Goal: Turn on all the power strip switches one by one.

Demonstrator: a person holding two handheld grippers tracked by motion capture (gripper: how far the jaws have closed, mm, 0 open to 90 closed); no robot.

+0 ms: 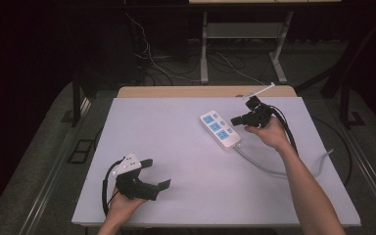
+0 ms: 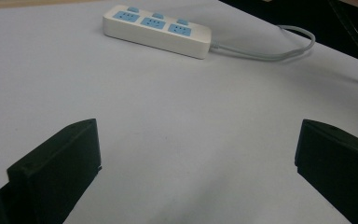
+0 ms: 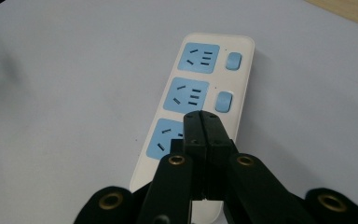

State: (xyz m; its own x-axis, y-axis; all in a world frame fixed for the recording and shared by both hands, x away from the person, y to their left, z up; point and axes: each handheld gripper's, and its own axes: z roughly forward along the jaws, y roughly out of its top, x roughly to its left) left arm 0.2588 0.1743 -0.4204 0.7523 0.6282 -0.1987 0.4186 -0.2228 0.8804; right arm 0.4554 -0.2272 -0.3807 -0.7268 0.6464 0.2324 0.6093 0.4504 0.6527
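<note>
While jaws closed over power strip point(image 3: 193, 116), right gripper point(image 3: 204, 122), left gripper point(image 1: 154, 174) wide apart.

Bare forearms; black claw point(image 3: 204, 122), brass screws; left claw point(image 1: 157, 174) grey plate, black cable

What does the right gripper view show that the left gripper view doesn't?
Right gripper view: the right gripper, jaws shut together, its tips over the nearest socket of the power strip, slots and switches seen from above.

Left gripper view: the left gripper, jaws wide apart with nothing between them, and the strip's grey cable looping across the table.

Both: the white power strip with three blue sockets on the pale table.
</note>
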